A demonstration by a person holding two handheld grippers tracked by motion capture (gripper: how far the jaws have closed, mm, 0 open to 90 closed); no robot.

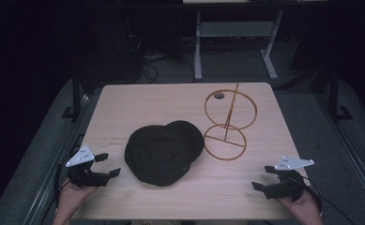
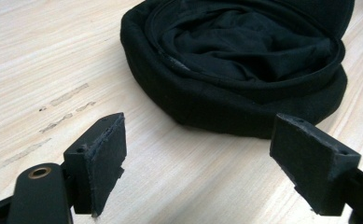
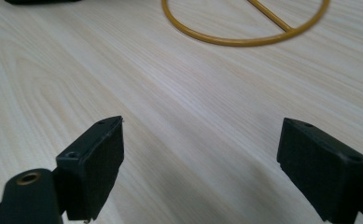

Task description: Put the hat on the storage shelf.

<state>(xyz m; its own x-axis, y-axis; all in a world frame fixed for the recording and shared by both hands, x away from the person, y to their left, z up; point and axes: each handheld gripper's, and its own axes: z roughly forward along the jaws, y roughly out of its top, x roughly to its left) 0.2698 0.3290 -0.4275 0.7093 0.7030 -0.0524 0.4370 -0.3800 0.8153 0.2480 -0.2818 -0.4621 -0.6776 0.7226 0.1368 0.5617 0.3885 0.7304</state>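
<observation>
- Left gripper (image 1: 109,164) sits at the near left edge of the table (image 1: 138,101), jaws spread wide, nothing in them.
- Right gripper (image 1: 261,177) at the near right, wide open too, empty.
- Black hat (image 1: 161,152) lies mid-table, just ahead of the left jaws, not touching.
- Gold wire stand (image 1: 228,123) is behind it, to the right.

The left gripper (image 1: 109,165) is held in the person's left hand (image 1: 72,193) at the near left, with jaws wide apart and nothing between them. The right gripper (image 1: 262,177), in the right hand (image 1: 304,202) at the near right, is also spread wide and holds nothing.
</observation>
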